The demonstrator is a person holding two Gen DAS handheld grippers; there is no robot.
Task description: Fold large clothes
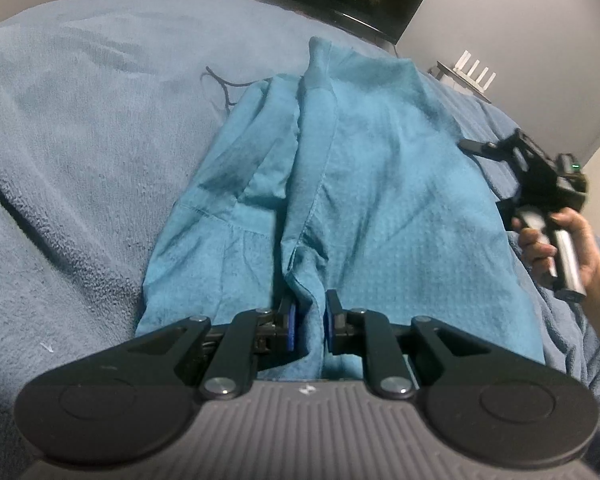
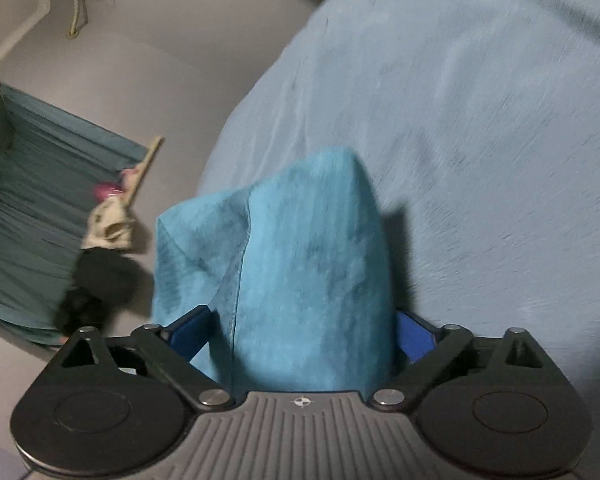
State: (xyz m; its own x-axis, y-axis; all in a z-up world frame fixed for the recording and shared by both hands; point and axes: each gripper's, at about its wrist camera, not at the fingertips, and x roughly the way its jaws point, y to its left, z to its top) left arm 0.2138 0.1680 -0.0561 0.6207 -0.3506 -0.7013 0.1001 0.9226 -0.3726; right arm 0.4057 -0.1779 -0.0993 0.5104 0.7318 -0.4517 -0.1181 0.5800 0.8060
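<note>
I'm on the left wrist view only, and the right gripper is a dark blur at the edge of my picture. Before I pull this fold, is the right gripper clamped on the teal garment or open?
Observer: Open. In the right wrist view the right gripper has its jaws spread wide. The teal garment sits between the blue pads, but they do not press on it.
Operator: Is the cloth flat there, or bunched?
Observer: Bunched. It stands up in a peak in front of that gripper, with a seam running down its left half. Past it lies the light blue blanket.
</note>
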